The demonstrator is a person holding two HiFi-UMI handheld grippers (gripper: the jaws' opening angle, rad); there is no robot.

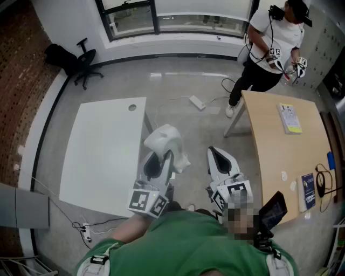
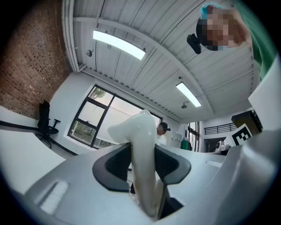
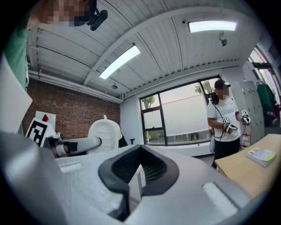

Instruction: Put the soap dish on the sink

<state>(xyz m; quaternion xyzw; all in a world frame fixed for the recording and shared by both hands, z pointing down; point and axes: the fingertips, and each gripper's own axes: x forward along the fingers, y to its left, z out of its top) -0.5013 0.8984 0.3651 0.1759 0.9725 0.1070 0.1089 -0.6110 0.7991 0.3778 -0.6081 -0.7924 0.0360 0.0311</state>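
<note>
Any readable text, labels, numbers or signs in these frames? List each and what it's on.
No text is readable.
Yellow-and-white booklet on the light wooden table: print too small.
Dark blue booklet: print too small.
Black-and-white marker cubes: square patterns only, no letters.

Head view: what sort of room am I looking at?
Probably an office or lab workroom: a white desk, a wooden desk and a black office chair near a big window.
</note>
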